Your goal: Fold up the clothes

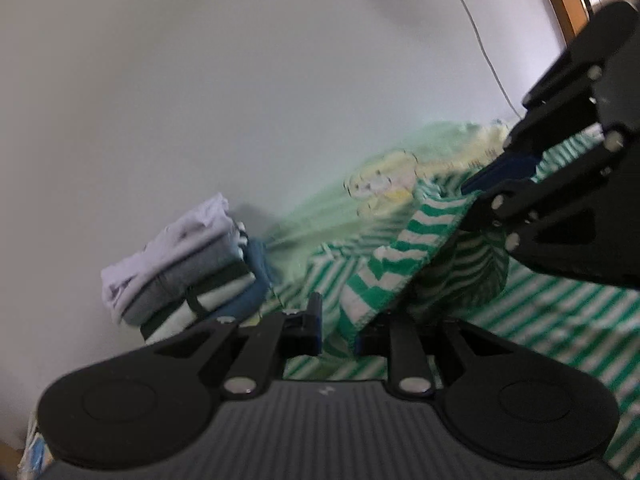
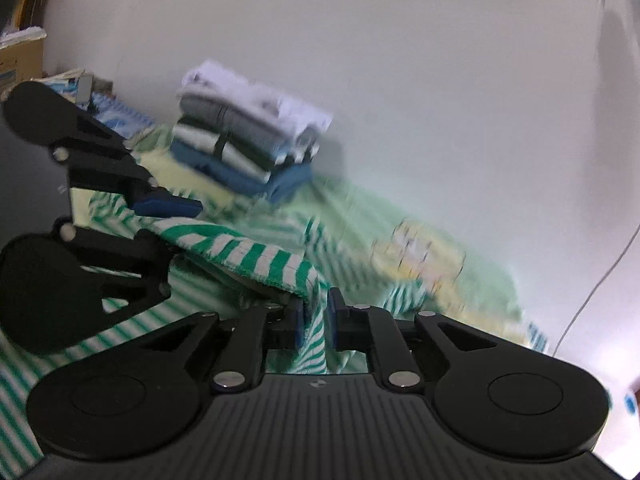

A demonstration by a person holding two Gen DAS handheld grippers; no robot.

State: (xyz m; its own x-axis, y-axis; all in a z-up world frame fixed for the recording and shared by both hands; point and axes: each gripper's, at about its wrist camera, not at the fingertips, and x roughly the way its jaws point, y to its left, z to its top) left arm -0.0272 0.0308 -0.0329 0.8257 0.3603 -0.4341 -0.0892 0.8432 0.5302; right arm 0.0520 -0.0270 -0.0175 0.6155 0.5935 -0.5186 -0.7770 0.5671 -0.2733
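Tongs, left side: left tongs (image 1: 338,320) are seen with the jaws part-way spread; striped shirt (image 1: 404,248) is passed between them and lies against one pad, and a gap is seen at the other pad, so no pinch is shown.
Tongs, right side: right tongs (image 2: 314,312) are seen with the jaws narrowly apart and the shirt hem standing between the blue pads; whether the hem is pinched cannot be told because of blur.
Pile: folded clothes (image 1: 188,264) are stacked at far left against the wall (image 1: 200,80), with white on top, then grey, then a striped piece, then blue at the bottom.
Sheet: pale green bed sheet (image 1: 316,220) is spread under everything; a yellow print is seen on it, too blurred to read.
Shirt position: the green-and-white hem is stretched as a raised band from one set of tongs to the other, and the rest is left lying rumpled on the sheet below and to the right.
Spacing: pile and shirt are kept apart, with bare sheet between them.
Cable: thin white cable (image 1: 480,40) is run down the wall at right, behind the bed.
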